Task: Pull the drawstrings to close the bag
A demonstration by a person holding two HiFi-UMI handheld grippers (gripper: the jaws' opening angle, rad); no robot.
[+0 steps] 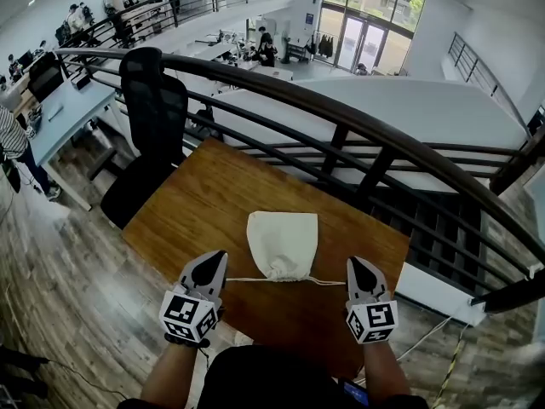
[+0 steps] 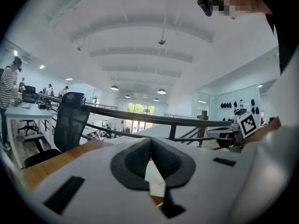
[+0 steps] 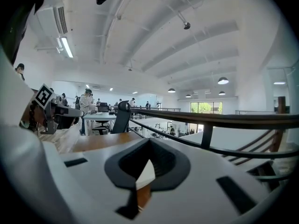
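A cream cloth bag (image 1: 282, 242) lies flat on the wooden table (image 1: 196, 203), with its gathered neck toward me. A thin white drawstring (image 1: 247, 279) runs out of the neck in a straight, taut line to each side. Its left end meets my left gripper (image 1: 220, 256) and its right end meets my right gripper (image 1: 354, 263). Both grippers have their jaws closed together, one on each side of the neck. The pinch points themselves are hidden under the jaws. In the left gripper view the left gripper (image 2: 150, 146) shows only a sliver of pale cloth (image 2: 154, 176) low in its gap.
A black office chair (image 1: 153, 109) stands at the table's far left corner. A dark metal railing (image 1: 341, 118) runs along the far edge, with a drop to the lower floor beyond it. Desks with people (image 1: 17, 139) stand at the left.
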